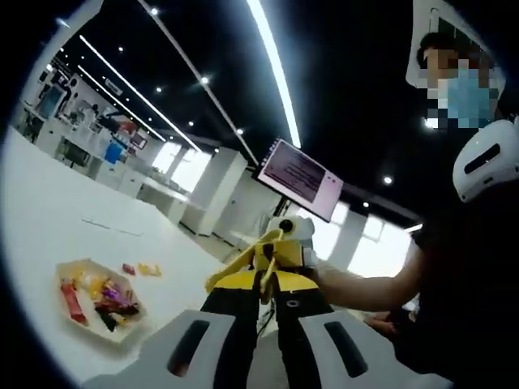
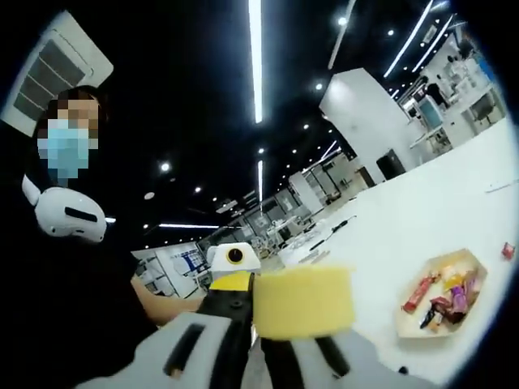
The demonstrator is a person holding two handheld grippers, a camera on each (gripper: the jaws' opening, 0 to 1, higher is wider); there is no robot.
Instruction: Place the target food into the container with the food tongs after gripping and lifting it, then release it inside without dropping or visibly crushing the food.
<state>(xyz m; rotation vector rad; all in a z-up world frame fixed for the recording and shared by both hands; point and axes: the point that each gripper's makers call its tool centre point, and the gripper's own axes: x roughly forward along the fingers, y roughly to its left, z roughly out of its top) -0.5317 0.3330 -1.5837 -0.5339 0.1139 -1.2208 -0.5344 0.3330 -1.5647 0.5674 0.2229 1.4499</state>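
Note:
Yellow food tongs (image 1: 258, 263) rise from between the jaws of my left gripper (image 1: 261, 290), which is shut on them. Their arms spread to the lower left and upper right. Just behind them my right gripper (image 1: 289, 231) faces this camera, on a person's arm. In the right gripper view a broad, blurred yellow piece of the tongs (image 2: 304, 301) sits at the tips of my right gripper (image 2: 258, 334), whose jaws stand close together on it. The left gripper (image 2: 233, 271) shows right behind. The container, a shallow pale tray (image 1: 71, 267) (image 2: 478, 267), holds several wrapped snacks on the white table.
Two loose wrapped snacks (image 1: 139, 269) lie on the table just beyond the tray. A red snack (image 2: 508, 250) lies at the right edge. The person (image 1: 478, 267) stands close on the right. A monitor (image 1: 300, 178) hangs beyond the grippers. The white table (image 2: 438, 211) stretches away.

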